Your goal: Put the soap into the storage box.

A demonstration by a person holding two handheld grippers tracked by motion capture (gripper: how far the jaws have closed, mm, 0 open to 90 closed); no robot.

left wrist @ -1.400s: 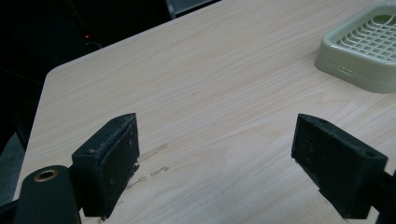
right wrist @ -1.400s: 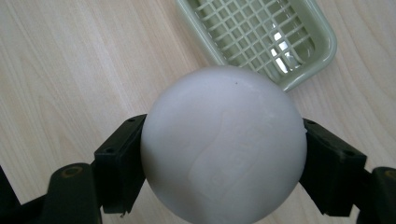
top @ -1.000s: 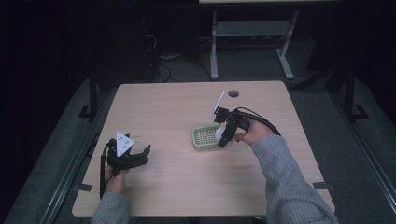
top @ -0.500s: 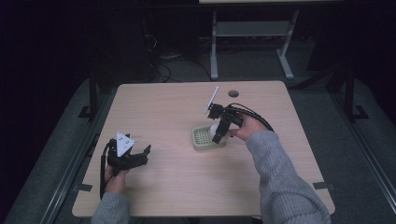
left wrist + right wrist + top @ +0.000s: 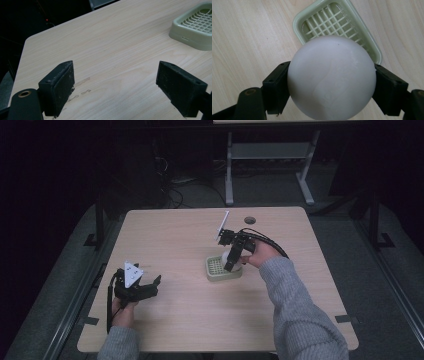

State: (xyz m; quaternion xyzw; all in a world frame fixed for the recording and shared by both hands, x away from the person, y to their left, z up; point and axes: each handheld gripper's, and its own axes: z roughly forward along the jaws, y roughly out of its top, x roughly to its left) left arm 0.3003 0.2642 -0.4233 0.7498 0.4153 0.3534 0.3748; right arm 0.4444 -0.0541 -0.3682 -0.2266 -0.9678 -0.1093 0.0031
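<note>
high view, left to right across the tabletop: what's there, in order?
Left tongs, open and resting on the table → green slatted tray → right tongs above the tray, shut on a white ball → round cable hole near the far edge.

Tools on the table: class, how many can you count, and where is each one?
2. The left tool sits open near the table's front left corner; the right tool holds a white ball over the green tray.
</note>
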